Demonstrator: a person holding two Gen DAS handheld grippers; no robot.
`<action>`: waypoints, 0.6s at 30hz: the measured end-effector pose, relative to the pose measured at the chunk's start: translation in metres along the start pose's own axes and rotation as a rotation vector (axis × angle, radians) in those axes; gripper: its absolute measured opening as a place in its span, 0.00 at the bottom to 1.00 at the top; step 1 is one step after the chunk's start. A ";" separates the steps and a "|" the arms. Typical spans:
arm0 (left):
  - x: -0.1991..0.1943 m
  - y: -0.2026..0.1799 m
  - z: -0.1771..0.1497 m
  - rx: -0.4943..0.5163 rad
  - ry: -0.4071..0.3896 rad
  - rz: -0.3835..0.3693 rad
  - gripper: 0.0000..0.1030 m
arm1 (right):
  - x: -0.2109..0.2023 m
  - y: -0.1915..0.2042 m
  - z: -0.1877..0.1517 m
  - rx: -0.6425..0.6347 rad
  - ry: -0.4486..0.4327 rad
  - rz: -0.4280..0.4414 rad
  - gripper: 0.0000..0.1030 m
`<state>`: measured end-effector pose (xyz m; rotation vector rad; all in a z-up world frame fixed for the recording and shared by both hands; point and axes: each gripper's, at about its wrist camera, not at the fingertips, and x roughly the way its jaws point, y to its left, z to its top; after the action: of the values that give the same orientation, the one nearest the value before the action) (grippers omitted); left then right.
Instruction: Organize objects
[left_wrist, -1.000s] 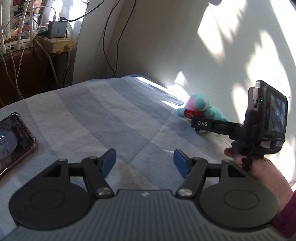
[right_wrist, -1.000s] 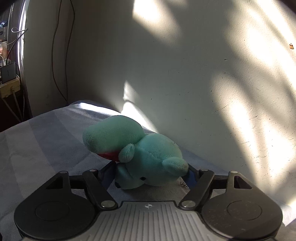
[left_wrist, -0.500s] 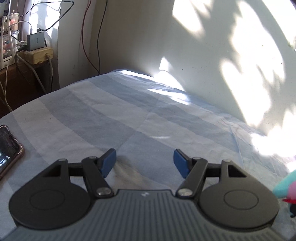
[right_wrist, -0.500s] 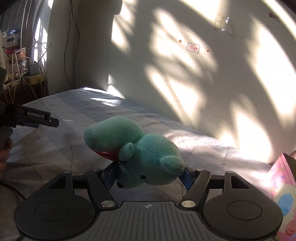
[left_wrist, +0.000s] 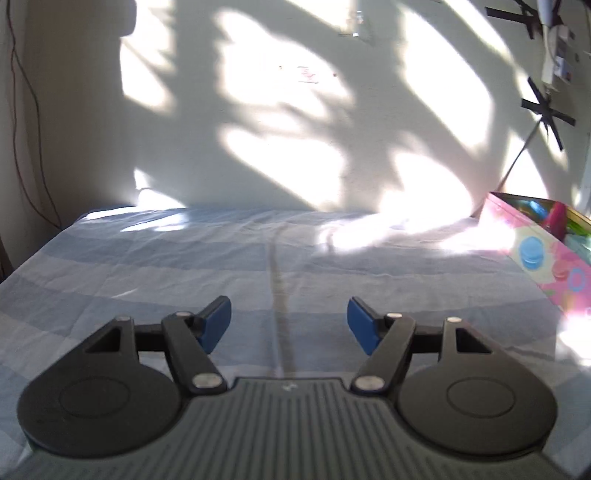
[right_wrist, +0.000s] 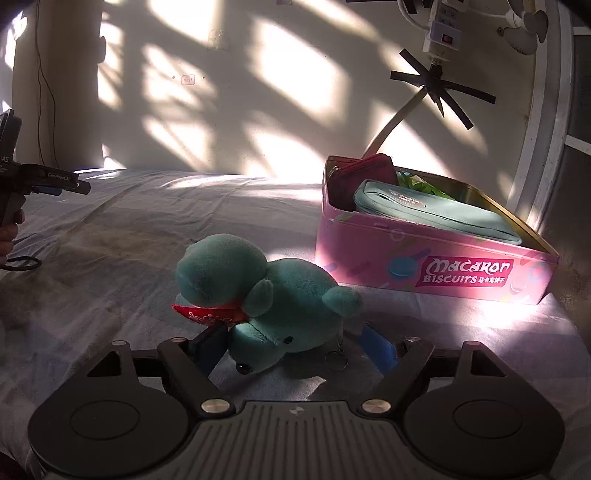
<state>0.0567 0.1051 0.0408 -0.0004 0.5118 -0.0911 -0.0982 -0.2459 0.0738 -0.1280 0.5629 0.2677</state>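
Our right gripper (right_wrist: 293, 345) opens around the teal plush toy (right_wrist: 273, 299); our empty left gripper (left_wrist: 289, 326) stays wide. A pink biscuit tin (right_wrist: 424, 266) sits nearby on the striped bedsheet (left_wrist: 221, 266).

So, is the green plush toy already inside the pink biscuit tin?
No, the green plush toy lies on the bedsheet outside the pink biscuit tin.

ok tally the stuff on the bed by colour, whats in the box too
teal: 2, plush and pouch
pink: 1, box
red: 1, purse
green: 1, something behind the pouch, can't tell what
total: 5
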 end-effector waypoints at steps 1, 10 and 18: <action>-0.009 -0.021 0.001 0.025 0.005 -0.096 0.69 | -0.002 -0.002 -0.004 0.008 -0.009 0.008 0.78; -0.055 -0.137 -0.021 0.133 0.148 -0.530 0.84 | -0.016 -0.017 -0.027 0.025 -0.058 0.144 0.82; -0.061 -0.169 -0.033 0.105 0.258 -0.625 0.89 | -0.004 -0.013 -0.021 -0.054 -0.087 0.214 0.88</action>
<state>-0.0266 -0.0574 0.0458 -0.0463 0.7509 -0.7371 -0.1081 -0.2632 0.0591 -0.1081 0.4833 0.4949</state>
